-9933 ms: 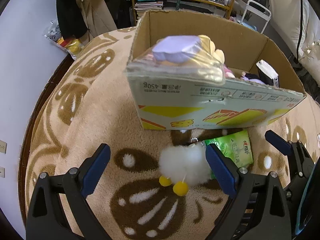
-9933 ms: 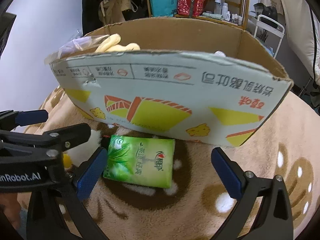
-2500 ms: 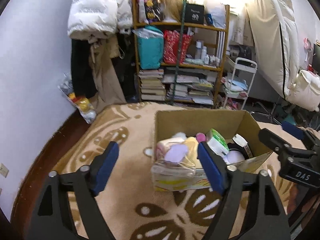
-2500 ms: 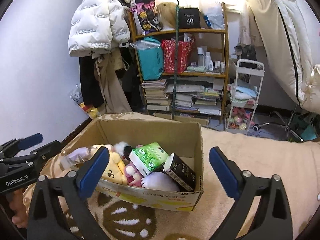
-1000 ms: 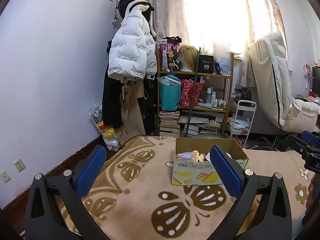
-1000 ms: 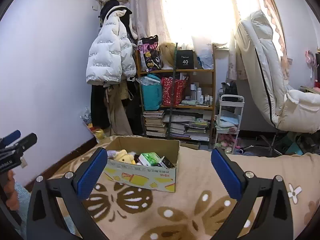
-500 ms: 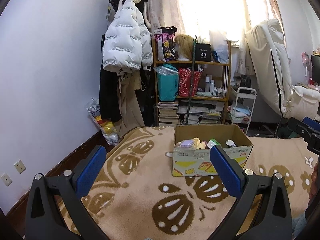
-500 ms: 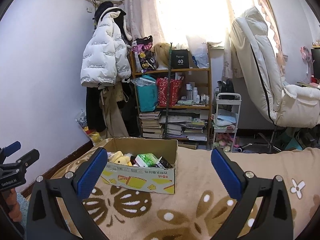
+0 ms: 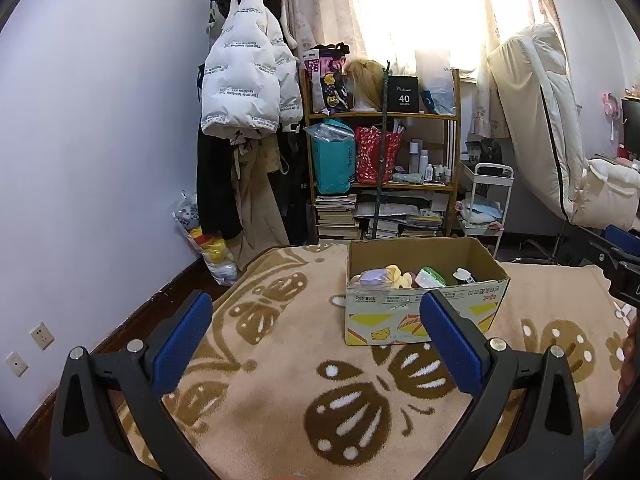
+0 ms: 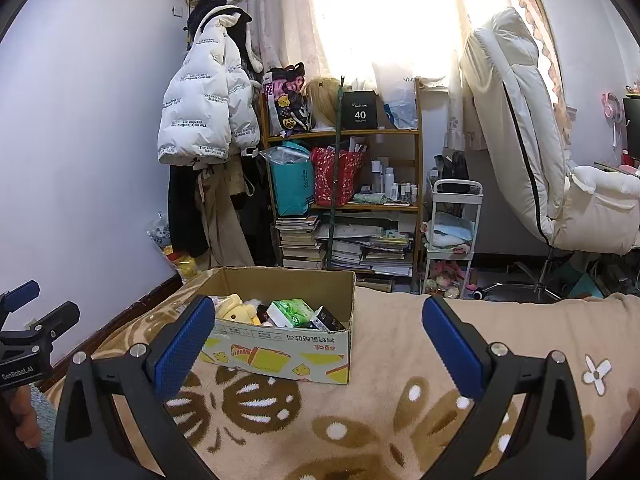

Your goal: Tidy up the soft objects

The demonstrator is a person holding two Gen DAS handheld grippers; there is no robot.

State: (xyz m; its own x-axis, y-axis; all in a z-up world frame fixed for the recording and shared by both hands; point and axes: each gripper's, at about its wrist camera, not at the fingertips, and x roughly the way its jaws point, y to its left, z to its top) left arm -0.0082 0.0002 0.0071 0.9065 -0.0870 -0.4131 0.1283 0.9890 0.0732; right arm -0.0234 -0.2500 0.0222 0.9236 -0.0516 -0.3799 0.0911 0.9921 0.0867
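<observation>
A cardboard box (image 9: pixel 424 320) stands on the beige patterned blanket (image 9: pixel 280 400); it also shows in the right wrist view (image 10: pixel 280 352). Inside lie a yellow plush (image 10: pixel 236 306), a green tissue pack (image 10: pixel 292 310), a lilac soft item in plastic (image 9: pixel 372 278) and a dark small box (image 10: pixel 328 320). My left gripper (image 9: pixel 316 340) is open and empty, held back from the box. My right gripper (image 10: pixel 316 340) is open and empty, also back from the box.
A bookshelf (image 10: pixel 344 200) with bags, books and bottles stands at the back wall. A white puffer jacket (image 9: pixel 244 80) hangs at left. A white trolley (image 10: pixel 452 236) and a pale recliner chair (image 10: pixel 540 140) stand at right. The blanket's left edge drops to the dark floor (image 9: pixel 132 320).
Both grippers have pulled far back and up from the box. The white fluffy toy and green tissue pack that lay before the box 9.9 s ago are gone from the blanket; the green pack is now in the box.
</observation>
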